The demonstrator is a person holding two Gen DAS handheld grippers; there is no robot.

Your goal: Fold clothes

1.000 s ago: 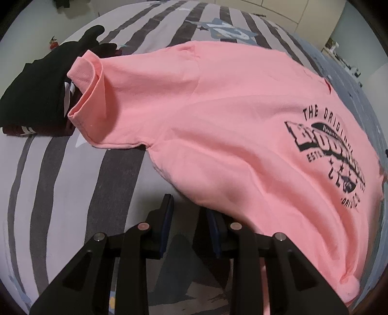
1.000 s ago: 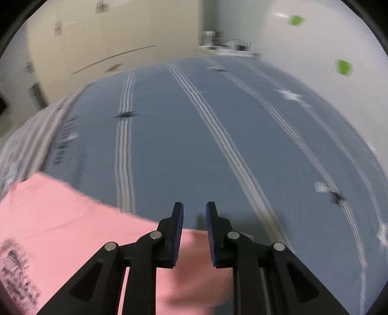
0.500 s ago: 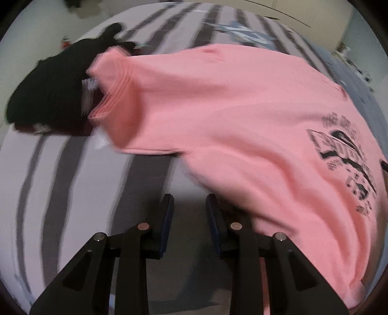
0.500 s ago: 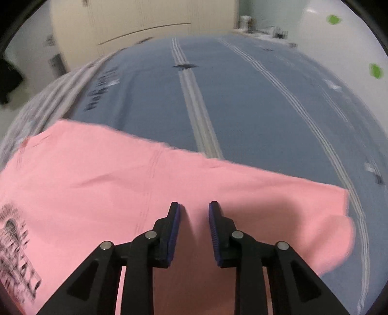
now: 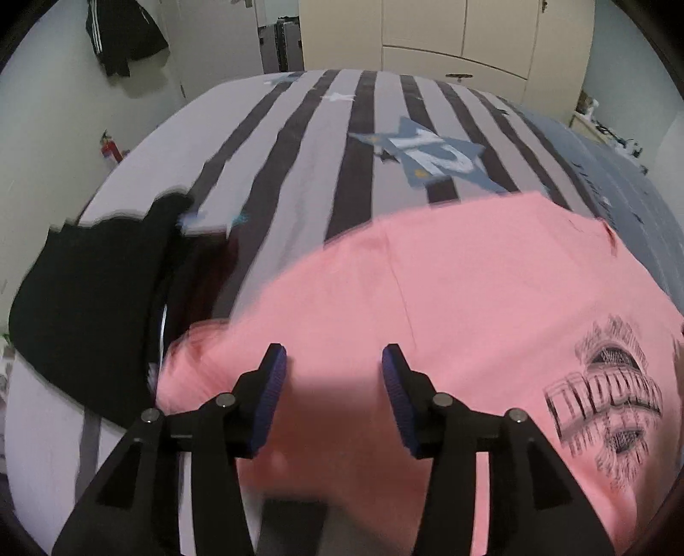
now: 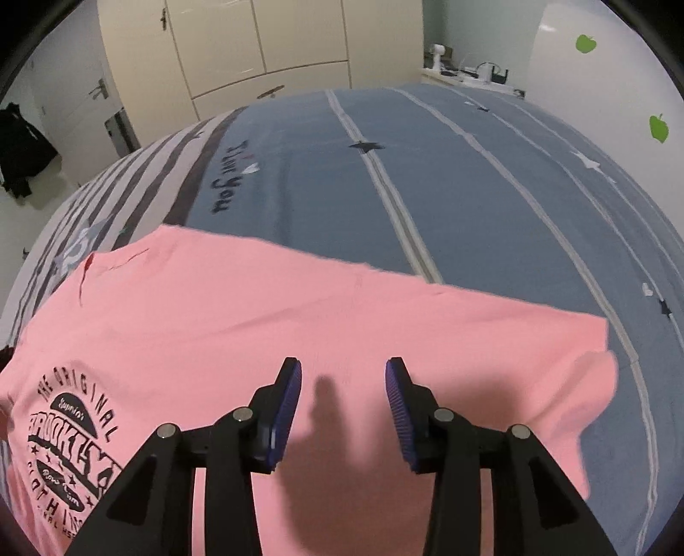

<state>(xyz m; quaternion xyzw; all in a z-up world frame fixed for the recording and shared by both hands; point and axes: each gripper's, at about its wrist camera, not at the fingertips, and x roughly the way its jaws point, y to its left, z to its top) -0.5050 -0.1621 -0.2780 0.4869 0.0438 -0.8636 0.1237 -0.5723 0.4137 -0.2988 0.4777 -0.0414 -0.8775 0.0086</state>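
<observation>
A pink T-shirt with a dark printed logo lies spread face up on the bed. My left gripper hovers open over its left sleeve end, nothing between the fingers. In the right wrist view the same pink T-shirt fills the lower half, with its logo at the lower left and its right sleeve at the right. Above that right side my right gripper stands open and holds nothing.
A pile of black clothing lies on the bed just left of the shirt. The bedcover is grey-and-dark striped on the left and blue on the right. Cream wardrobes stand behind; a dark jacket hangs on the wall.
Both grippers have opened wide from nearly shut. The left one moved from beside the shirt to over its sleeve end; the right moved further over the shirt's right side.
</observation>
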